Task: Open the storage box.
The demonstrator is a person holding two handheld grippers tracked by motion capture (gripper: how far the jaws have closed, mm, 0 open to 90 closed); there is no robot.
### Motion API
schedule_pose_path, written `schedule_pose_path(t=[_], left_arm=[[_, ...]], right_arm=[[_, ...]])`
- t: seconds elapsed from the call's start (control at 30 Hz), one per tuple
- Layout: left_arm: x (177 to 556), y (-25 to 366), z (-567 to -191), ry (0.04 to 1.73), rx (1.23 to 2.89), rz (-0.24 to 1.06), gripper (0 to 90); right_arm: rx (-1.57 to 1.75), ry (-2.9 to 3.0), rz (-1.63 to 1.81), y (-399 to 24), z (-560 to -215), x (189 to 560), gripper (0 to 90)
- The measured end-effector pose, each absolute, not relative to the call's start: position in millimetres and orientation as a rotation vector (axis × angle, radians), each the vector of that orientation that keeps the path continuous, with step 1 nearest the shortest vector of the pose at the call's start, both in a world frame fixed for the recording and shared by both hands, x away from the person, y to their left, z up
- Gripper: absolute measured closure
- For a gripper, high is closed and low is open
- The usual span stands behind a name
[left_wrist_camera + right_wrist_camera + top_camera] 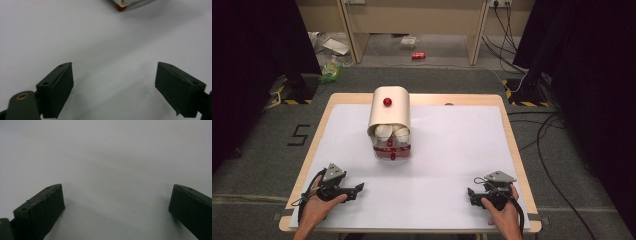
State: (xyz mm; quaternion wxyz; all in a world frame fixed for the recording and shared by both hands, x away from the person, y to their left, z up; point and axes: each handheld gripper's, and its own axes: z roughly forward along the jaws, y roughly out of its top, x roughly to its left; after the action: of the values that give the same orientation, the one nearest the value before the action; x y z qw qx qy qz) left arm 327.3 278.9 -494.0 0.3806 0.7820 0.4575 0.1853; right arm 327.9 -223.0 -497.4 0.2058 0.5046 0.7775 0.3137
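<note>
A cream domed container point(389, 114) with a red knob point(387, 102) stands on the white sheet, left of the table's middle. Its open front faces me and shows white cups point(387, 132) above a clear base with red fittings point(392, 151). My left gripper point(358, 188) rests near the front left edge, open, jaws pointing right, nothing between them. In the left gripper view, the gripper point(113, 71) looks over bare sheet toward a red foot point(121, 8) of the container. My right gripper point(471, 193) rests at the front right, open and empty; the right gripper view has it point(117, 192) over bare sheet.
The white sheet point(452, 145) covers most of the wooden table point(326, 109). On the floor beyond lie a red can point(418, 55), litter point(332, 70) at the back left and cables point(542, 135) along the right. Black stands flank the table's far corners.
</note>
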Motion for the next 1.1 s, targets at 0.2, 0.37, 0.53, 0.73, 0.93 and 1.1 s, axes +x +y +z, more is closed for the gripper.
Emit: schedule_pose_path(t=[0.2,0.37,0.53,0.73,0.93,1.1], left_arm=[[322.1,270.6,-475.6,1.103,1.983,0.491,15.3],[321.4,270.6,-464.5,1.084,1.955,0.513,15.7],[322.6,268.0,-455.3,1.065,1.935,0.517,16.1],[322.9,261.0,-448.2,1.031,1.935,0.516,16.7],[322.7,255.5,-440.8,1.005,1.925,0.517,17.1],[322.5,253.1,-435.9,0.989,1.918,0.517,17.1]], right_arm=[[1.412,2.166,0.874,-222.6,-497.4,327.5,0.4],[1.405,2.168,0.873,-223.0,-497.4,327.8,0.4],[1.413,2.165,0.875,-222.6,-497.4,327.5,0.4],[1.413,2.165,0.874,-222.6,-497.4,327.5,0.5],[1.412,2.165,0.874,-222.6,-497.4,327.5,0.5],[1.413,2.165,0.874,-222.6,-497.4,327.5,0.5]])
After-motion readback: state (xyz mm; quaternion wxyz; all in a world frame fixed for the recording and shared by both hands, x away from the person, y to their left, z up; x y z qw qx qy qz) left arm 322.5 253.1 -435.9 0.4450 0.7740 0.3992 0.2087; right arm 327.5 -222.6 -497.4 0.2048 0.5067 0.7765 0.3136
